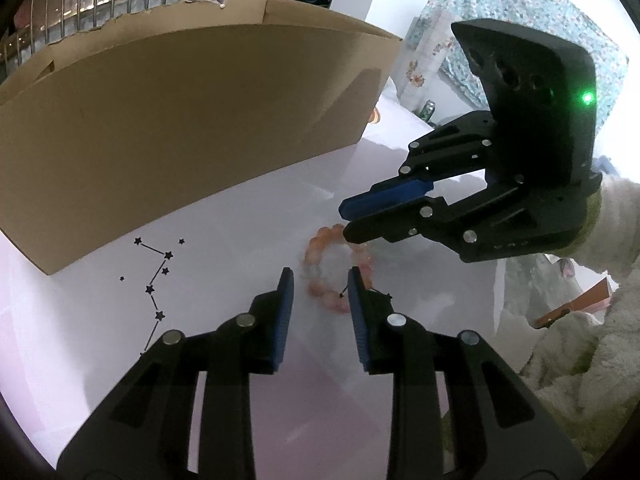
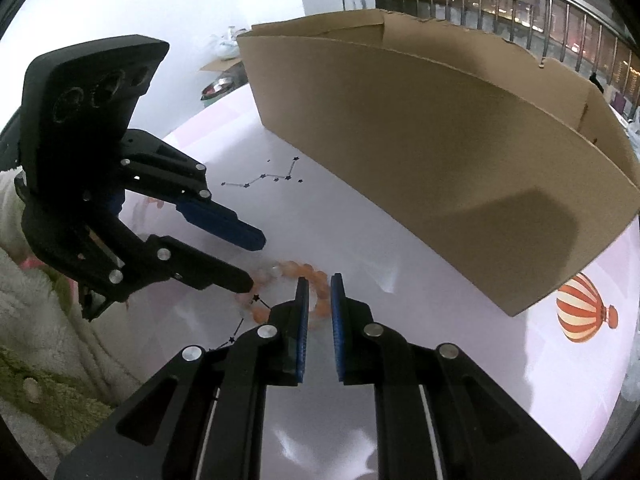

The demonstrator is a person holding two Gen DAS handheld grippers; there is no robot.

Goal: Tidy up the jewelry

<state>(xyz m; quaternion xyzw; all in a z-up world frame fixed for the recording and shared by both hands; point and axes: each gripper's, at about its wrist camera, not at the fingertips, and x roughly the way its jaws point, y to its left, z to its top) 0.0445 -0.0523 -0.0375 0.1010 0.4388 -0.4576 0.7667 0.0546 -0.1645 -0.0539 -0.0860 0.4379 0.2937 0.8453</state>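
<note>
On the white bench (image 1: 240,216), centre frame in both views: a bead bracelet (image 1: 320,256), peach-orange translucent beads in a closed loop, lying flat, a bit blurred.

Left wrist view: left claw (image 1: 320,284) moderately open, holding nothing; right finger (image 1: 356,300) sits over the loop's right side, left finger just left of the loop. Right claw (image 1: 346,220) comes in from the right, fingers nearly closed, tips at the loop's top edge; can't tell contact from this view. Green LED lit on its body.

Right wrist view: right claw (image 2: 318,296) has a narrow gap and straddles the bracelet's (image 2: 304,270) right arc, beads between the pads; can't tell if it pinches. Left claw (image 2: 256,264) enters from the left, spread, lower tip on the loop's left side. Shown only here: hot-air balloon print (image 2: 584,308) at lower right.

Cardboard box (image 1: 180,120) stands well apart behind the bracelet, its long wall bounding the far side. Open bench between box and bracelet; star-line print (image 1: 154,280) left of it.
</note>
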